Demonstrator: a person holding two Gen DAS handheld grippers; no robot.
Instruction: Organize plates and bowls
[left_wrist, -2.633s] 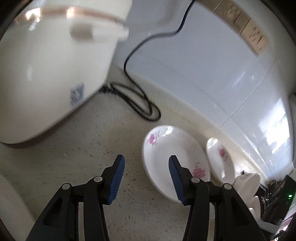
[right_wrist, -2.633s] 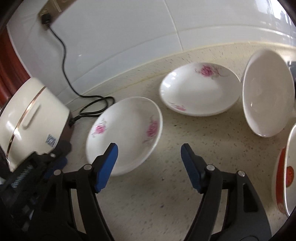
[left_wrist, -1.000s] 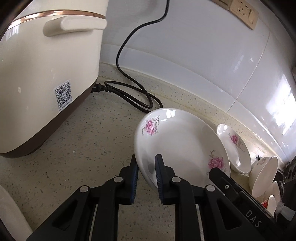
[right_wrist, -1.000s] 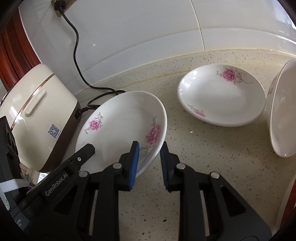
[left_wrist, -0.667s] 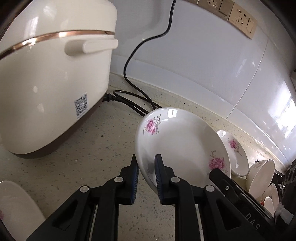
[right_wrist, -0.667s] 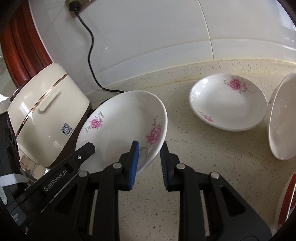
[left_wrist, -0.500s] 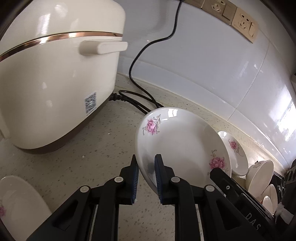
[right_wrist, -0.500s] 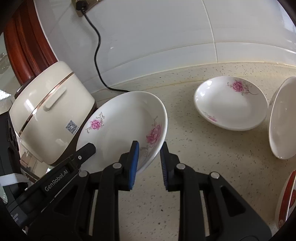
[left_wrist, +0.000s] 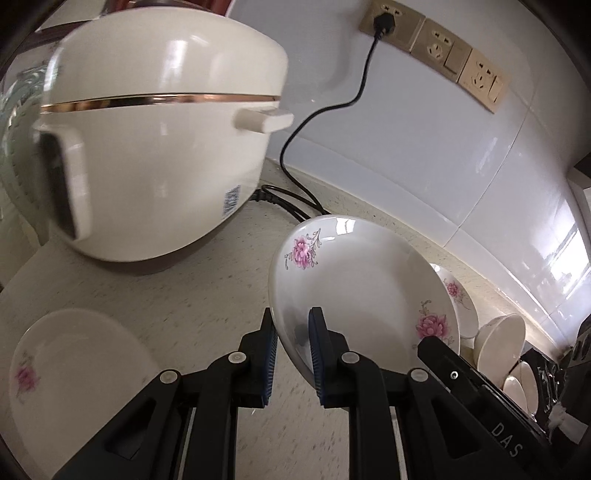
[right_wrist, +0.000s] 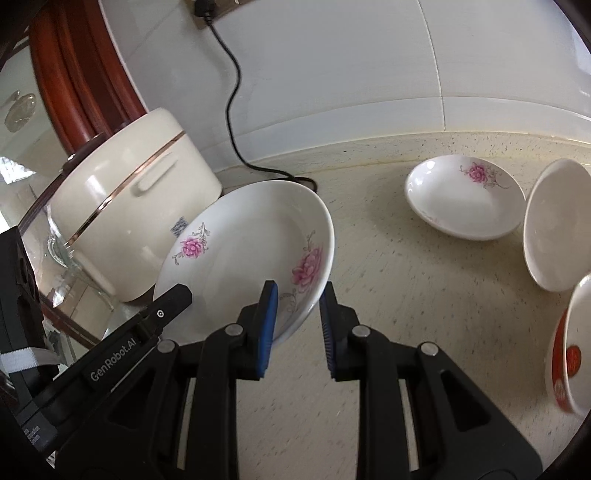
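Now both claws, left claw (left_wrist: 291, 347), right claw (right_wrist: 297, 325), flowered plate (right_wrist: 251, 243) tilted

A cream domed rice cooker with a copper band and a side handle (left_wrist: 155, 147) stands on the speckled beige stone countertop (right_wrist: 424, 295) against a glossy white tiled wall (right_wrist: 332, 66). Its black power cord (left_wrist: 325, 110) climbs to a plug in a gold socket strip (left_wrist: 436, 51) and lies looped on the counter behind it. A red-brown wooden frame (right_wrist: 81, 81) rises beside the cooker
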